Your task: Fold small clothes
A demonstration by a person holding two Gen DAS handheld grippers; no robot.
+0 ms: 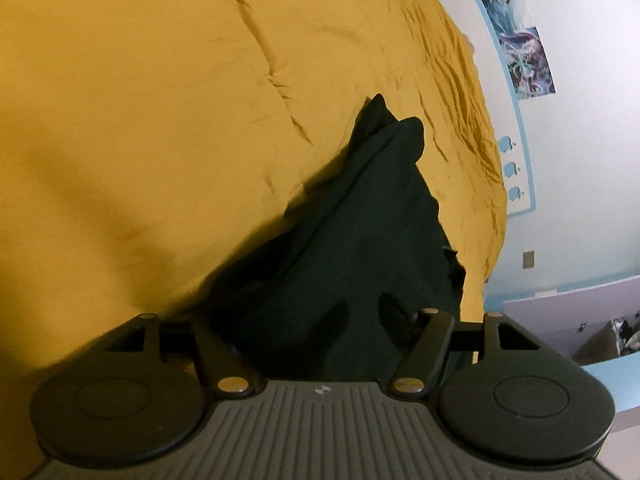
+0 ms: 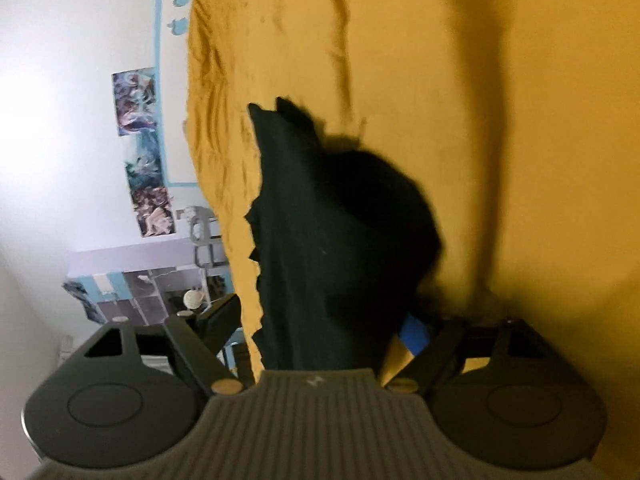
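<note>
Across the lower centre of the left wrist view, a black garment (image 1: 352, 240) hangs in a bunched, tapering drape from the left gripper (image 1: 362, 314), its far tip pointing toward the upper middle of the frame over a mustard-yellow bedspread (image 1: 160, 100). Two dark fingertips (image 1: 338, 318) show against the cloth near the bottom; the black-on-black makes the pinch hard to read, and it cannot be told from this view whether the gripper is clenched on the fabric or merely beside it. The risk, as judged here: the cloth is gathered rather than flat, so setting it down as it hangs would fold creases and a twist into it, and a shallow hold on one layer could let it slip onto the bedspread in a heap.

Low in the right wrist view, the same black garment runs from bottom centre up toward the middle of the frame, lifted over the bedspread and throwing a heavy shadow to its right. The right gripper (image 2: 340, 344) has its fingertips hidden behind the cloth, so its hold cannot be told either. At lower left of the frame, a shelf unit (image 2: 152, 280) holds small items too blurred to name; no container sits near the garment.
</note>
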